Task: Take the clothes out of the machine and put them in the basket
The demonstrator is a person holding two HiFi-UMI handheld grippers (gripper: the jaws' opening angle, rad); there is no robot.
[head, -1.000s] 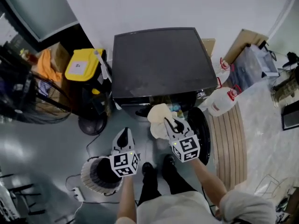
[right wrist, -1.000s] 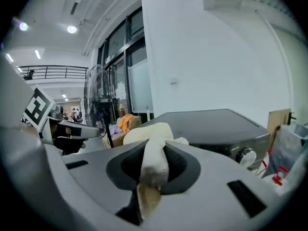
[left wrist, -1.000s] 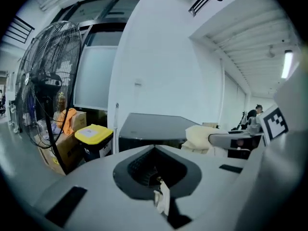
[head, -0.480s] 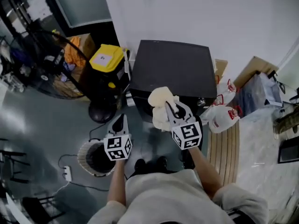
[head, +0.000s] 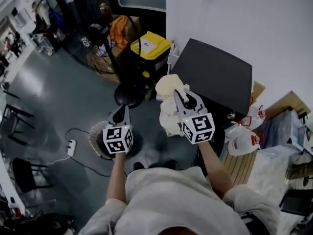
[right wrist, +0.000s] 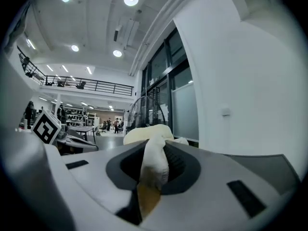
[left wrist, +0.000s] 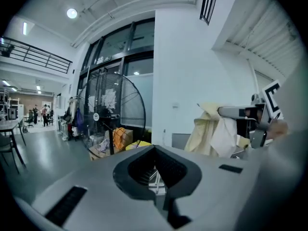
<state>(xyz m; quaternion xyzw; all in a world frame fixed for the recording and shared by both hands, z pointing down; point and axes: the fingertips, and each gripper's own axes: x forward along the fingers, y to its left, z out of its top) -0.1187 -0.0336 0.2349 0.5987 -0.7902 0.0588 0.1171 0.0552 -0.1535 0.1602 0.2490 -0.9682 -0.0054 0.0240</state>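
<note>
My right gripper (head: 179, 95) is shut on a cream cloth (head: 168, 88), which bunches above the jaws and hangs below them, left of the black washing machine (head: 217, 75). In the right gripper view the cloth (right wrist: 153, 160) fills the hollow between the jaws. My left gripper (head: 125, 110) hangs over the round white basket (head: 94, 135) with its jaws together and nothing in them. In the left gripper view, the right gripper (left wrist: 239, 112) and the hanging cloth (left wrist: 211, 134) show at the right.
A standing fan (head: 100, 31) with its round base (head: 128, 96) stands left of the machine, beside a yellow-lidded bin (head: 150, 47). A cable and power strip (head: 72, 147) lie on the floor left of the basket. White jugs (head: 244, 141) and boxes crowd the right.
Both grippers have risen and swung left, away from the machine's front. The cloth has come up with the right gripper. The left gripper now hangs over the basket.
</note>
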